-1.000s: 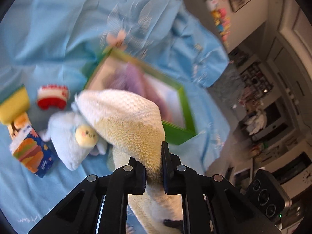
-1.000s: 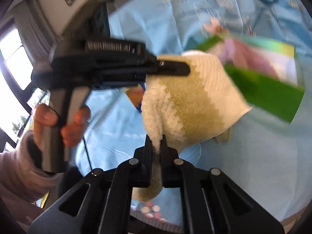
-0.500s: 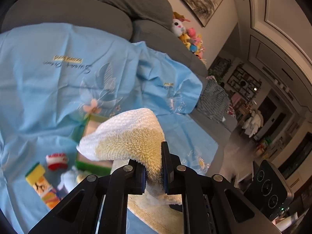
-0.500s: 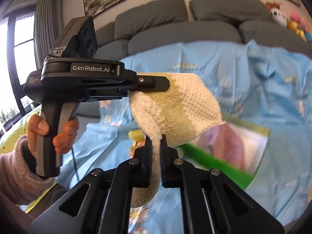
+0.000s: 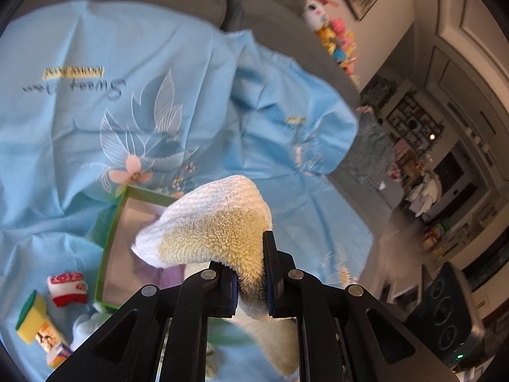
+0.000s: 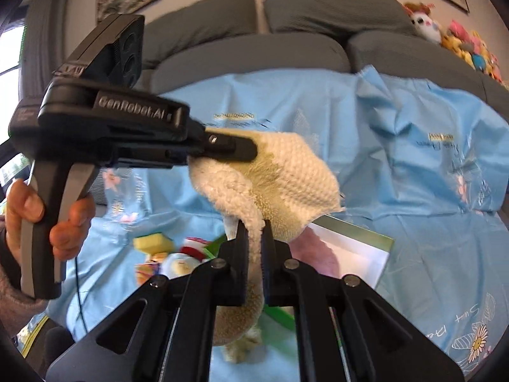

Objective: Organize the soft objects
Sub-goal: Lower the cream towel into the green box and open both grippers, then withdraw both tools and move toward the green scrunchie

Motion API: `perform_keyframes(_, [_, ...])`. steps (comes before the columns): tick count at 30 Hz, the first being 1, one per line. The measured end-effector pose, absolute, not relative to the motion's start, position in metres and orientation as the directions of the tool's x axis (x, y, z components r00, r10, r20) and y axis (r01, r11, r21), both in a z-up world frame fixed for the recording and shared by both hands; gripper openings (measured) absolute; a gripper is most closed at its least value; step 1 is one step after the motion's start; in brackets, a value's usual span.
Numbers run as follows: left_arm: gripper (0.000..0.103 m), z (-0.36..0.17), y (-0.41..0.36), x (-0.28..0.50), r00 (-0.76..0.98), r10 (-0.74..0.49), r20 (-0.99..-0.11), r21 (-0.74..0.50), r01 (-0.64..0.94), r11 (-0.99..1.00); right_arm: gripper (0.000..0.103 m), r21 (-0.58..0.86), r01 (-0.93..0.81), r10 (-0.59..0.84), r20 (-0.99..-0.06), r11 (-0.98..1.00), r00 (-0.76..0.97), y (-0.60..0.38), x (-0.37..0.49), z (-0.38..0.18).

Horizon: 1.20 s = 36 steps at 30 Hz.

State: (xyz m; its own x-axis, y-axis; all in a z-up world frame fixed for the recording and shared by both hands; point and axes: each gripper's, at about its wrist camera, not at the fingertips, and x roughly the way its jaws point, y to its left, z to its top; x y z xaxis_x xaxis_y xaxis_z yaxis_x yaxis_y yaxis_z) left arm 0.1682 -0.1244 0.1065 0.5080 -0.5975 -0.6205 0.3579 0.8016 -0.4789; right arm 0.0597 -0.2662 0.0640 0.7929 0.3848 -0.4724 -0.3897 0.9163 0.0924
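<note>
A white and yellow fluffy towel (image 5: 219, 222) hangs in the air, held between both grippers. My left gripper (image 5: 249, 273) is shut on one edge of the towel (image 6: 286, 175); from the right wrist it shows as a black tool (image 6: 235, 149) in a person's hand. My right gripper (image 6: 254, 238) is shut on another edge, with the rest drooping below the fingers. Under the towel lies a green-rimmed box (image 5: 109, 232) with a purple cloth (image 6: 313, 251) inside, its white inner wall (image 6: 350, 254) showing.
A light blue printed sheet (image 5: 95, 95) covers a grey sofa (image 6: 254, 54). Left of the box lie a red and white plush (image 5: 68, 288), a yellow sponge (image 5: 31, 316), a small printed pack (image 5: 51, 342) and a pale plush toy (image 6: 178, 264). Stuffed toys (image 6: 461, 41) sit on the sofa's far right end.
Both grippers have risen with the towel, lifting it well above the box. The sheet, box and small items now sit lower and farther off in both views.
</note>
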Motion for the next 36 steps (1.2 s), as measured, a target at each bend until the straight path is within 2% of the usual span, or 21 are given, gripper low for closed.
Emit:
perform_keyframes(17, [0.012, -0.009, -0.146, 0.231, 0.386, -0.433, -0.815, -0.366, 0.236, 0.900, 0.012, 0.070, -0.283, 0.254, -0.678, 0.957, 0.690, -0.289, 0.151, -0.023])
perform_keyframes(18, [0.015, -0.016, -0.146, 0.232, 0.365, -0.419, -0.831, -0.357, 0.227, 0.906, 0.020, 0.065, -0.278, 0.245, -0.688, 0.958, 0.684, -0.289, 0.153, -0.026])
perform_keyframes(19, [0.026, -0.020, -0.146, 0.232, 0.357, -0.403, -0.843, -0.343, 0.222, 0.913, 0.032, 0.063, -0.272, 0.238, -0.698, 0.960, 0.676, -0.290, 0.156, -0.030])
perform_keyframes(20, [0.033, -0.023, -0.146, 0.231, 0.352, -0.383, -0.854, -0.322, 0.220, 0.921, 0.039, 0.065, -0.269, 0.235, -0.704, 0.961, 0.671, -0.291, 0.158, -0.032])
perform_keyframes(21, [0.054, -0.026, -0.145, 0.229, 0.351, -0.365, -0.862, -0.304, 0.219, 0.927, 0.050, 0.066, -0.258, 0.226, -0.716, 0.964, 0.661, -0.292, 0.159, -0.035])
perform_keyframes(22, [0.072, -0.027, -0.144, 0.228, 0.356, -0.353, -0.865, -0.292, 0.215, 0.932, 0.054, 0.066, -0.244, 0.214, -0.724, 0.968, 0.655, -0.293, 0.160, -0.037])
perform_keyframes(24, [0.077, -0.027, -0.139, 0.224, 0.367, -0.347, -0.863, -0.288, 0.207, 0.935, 0.053, 0.064, -0.235, 0.207, -0.729, 0.970, 0.653, -0.295, 0.159, -0.040])
perform_keyframes(26, [0.078, -0.025, -0.134, 0.221, 0.362, -0.352, -0.864, -0.296, 0.201, 0.934, 0.055, 0.063, -0.234, 0.204, -0.732, 0.970, 0.650, -0.297, 0.156, -0.040])
perform_keyframes(31, [0.085, -0.007, -0.129, 0.198, 0.415, -0.321, -0.851, -0.248, 0.219, 0.944, 0.063, 0.034, -0.228, 0.181, -0.727, 0.973, 0.662, -0.302, 0.134, -0.032])
perform_keyframes(33, [0.086, 0.003, -0.126, 0.183, 0.453, -0.321, -0.831, -0.239, 0.231, 0.943, 0.067, 0.035, -0.225, 0.183, -0.706, 0.974, 0.684, -0.304, 0.119, -0.024])
perform_keyframes(36, [0.093, 0.013, -0.126, 0.162, 0.498, -0.312, -0.809, -0.216, 0.243, 0.946, 0.074, 0.063, -0.216, 0.202, -0.668, 0.974, 0.716, -0.309, 0.094, -0.014])
